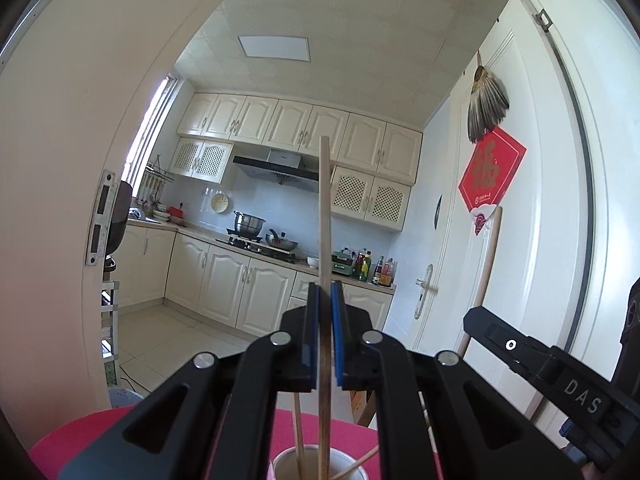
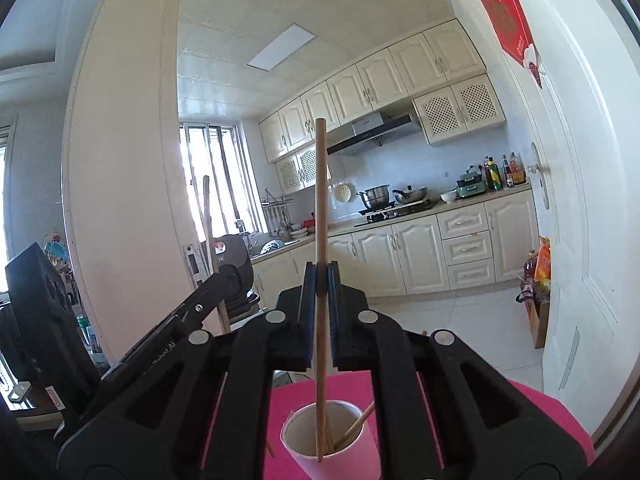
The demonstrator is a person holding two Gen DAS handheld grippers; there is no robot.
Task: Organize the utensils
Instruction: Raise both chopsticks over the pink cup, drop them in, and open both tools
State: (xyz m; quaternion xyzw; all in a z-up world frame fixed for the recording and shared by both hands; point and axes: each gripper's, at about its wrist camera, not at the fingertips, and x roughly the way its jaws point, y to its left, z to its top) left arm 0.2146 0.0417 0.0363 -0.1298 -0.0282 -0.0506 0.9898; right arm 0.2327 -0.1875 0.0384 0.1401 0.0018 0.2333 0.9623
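My left gripper [image 1: 325,294] is shut on a wooden chopstick [image 1: 325,208] that stands upright; its lower end reaches down to the white cup [image 1: 286,465]. My right gripper [image 2: 320,276] is shut on a second upright chopstick [image 2: 320,200], whose lower end lies at the front rim of the same cup [image 2: 340,458]. The cup stands on a pink surface [image 2: 540,420] and holds a few more chopsticks [image 2: 360,420]. In the right wrist view, the left gripper's chopstick [image 2: 208,220] rises at the left.
Both grippers face a kitchen with cream cabinets [image 1: 224,280], a stove with pots [image 1: 248,224] and bottles on the counter [image 1: 372,266]. A white door [image 1: 520,200] with a red poster stands close on the right. A door frame [image 2: 120,200] is at the left.
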